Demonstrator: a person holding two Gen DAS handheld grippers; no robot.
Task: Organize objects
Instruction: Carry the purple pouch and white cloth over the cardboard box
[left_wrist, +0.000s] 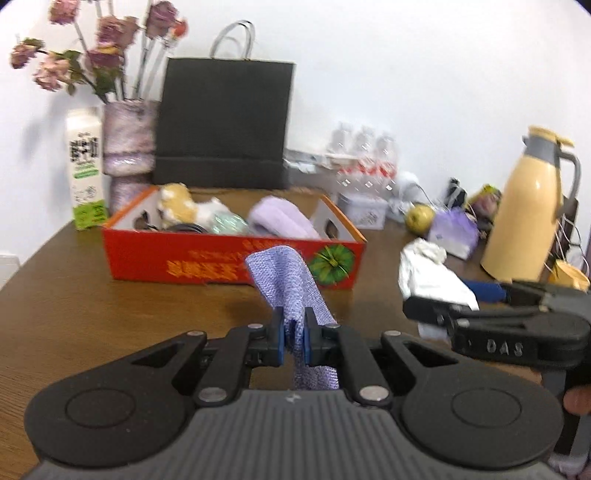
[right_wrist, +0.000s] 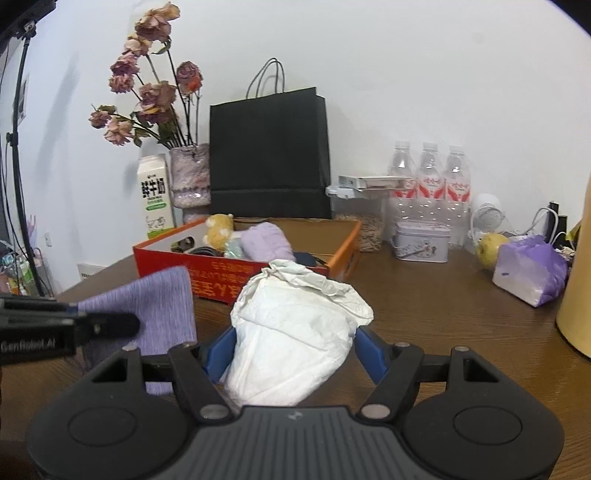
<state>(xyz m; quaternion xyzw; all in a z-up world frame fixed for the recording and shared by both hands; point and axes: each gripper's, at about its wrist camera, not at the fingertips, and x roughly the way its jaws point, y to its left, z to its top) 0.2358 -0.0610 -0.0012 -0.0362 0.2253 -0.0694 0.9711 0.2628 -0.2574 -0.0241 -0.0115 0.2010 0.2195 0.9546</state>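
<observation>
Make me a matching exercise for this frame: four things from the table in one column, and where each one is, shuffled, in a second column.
Things:
1. purple cloth
2. white crumpled bag
3. plush toy
4. milk carton

Places:
A. standing beside the flower vase
B. lying in the red box
C. pinched in the left gripper
D. between the fingers of the right gripper

Pairs: 1-C, 2-D, 3-B, 4-A
</observation>
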